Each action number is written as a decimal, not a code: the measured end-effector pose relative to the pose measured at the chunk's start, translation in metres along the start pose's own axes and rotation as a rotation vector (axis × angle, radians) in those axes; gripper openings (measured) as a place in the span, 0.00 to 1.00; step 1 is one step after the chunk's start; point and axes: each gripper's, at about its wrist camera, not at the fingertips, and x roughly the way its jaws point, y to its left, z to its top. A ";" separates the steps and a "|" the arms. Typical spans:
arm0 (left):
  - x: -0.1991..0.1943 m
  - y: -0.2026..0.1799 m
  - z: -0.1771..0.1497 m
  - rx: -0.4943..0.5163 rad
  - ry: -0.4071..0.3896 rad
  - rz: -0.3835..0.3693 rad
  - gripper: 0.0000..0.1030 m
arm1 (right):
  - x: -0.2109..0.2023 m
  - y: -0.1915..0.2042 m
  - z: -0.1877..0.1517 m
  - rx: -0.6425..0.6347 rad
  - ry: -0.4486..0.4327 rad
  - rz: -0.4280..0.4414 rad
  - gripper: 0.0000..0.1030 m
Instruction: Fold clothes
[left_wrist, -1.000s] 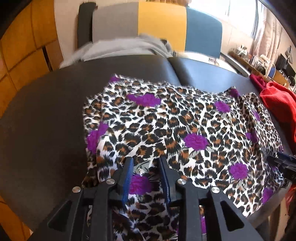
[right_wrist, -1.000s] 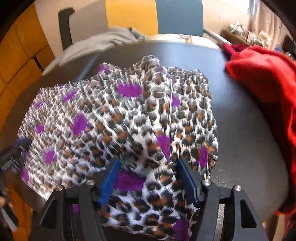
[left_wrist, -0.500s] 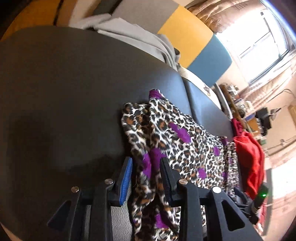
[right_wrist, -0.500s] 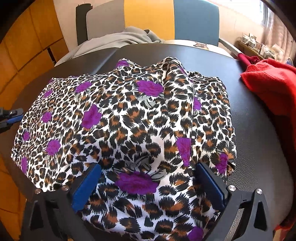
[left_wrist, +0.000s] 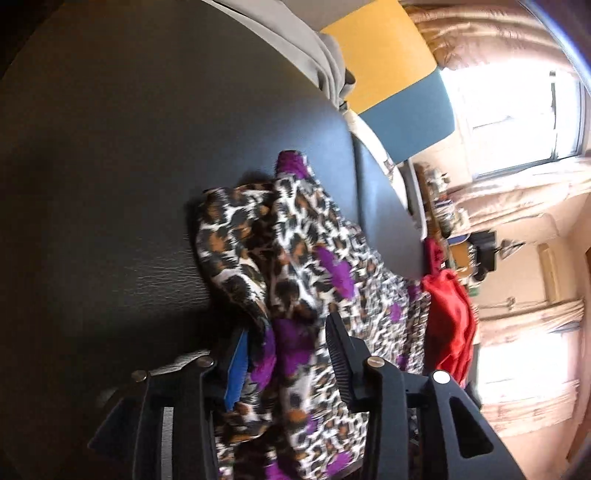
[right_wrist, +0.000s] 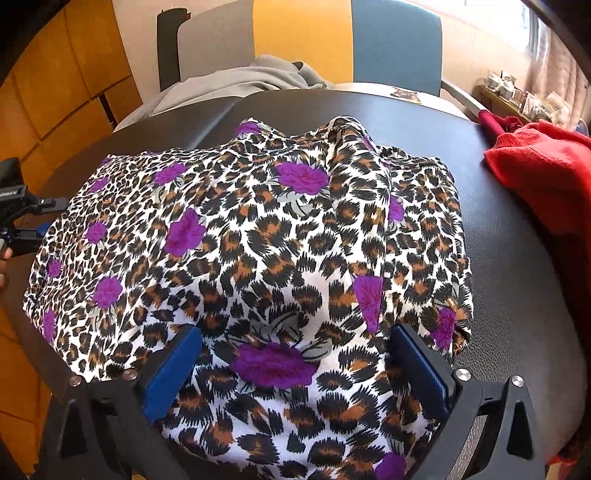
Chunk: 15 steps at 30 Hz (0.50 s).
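A leopard-print garment with purple flowers (right_wrist: 258, 229) lies spread on the black padded table (right_wrist: 517, 277). In the left wrist view the same garment (left_wrist: 303, 240) is bunched and pulled up at its left edge. My left gripper (left_wrist: 284, 347) is shut on that edge, with a fold of fabric pinched between its fingers. The right wrist view shows the left gripper (right_wrist: 26, 218) at the cloth's left border. My right gripper (right_wrist: 291, 343) hangs open over the near edge, its blue pads (right_wrist: 173, 365) wide apart with fabric lying loose between them.
A red garment (right_wrist: 546, 173) is heaped at the table's right side. A grey garment (right_wrist: 229, 85) lies past the far edge, in front of chair backs in grey, yellow and blue (right_wrist: 395, 40). Bare table surface (left_wrist: 110, 184) lies left of the leopard cloth.
The right gripper opened wide and let the near edge settle. The left gripper rolled over and pulled its edge up, bunching the cloth on the left.
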 end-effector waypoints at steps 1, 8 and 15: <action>0.000 0.001 -0.001 -0.012 -0.003 -0.018 0.38 | 0.000 -0.001 -0.001 -0.001 -0.002 0.001 1.00; 0.011 -0.014 0.000 0.036 0.003 0.076 0.34 | -0.011 -0.010 -0.004 0.013 -0.013 0.065 1.00; 0.008 -0.020 0.007 -0.013 -0.016 0.043 0.08 | -0.035 -0.039 0.004 0.029 -0.029 0.208 0.27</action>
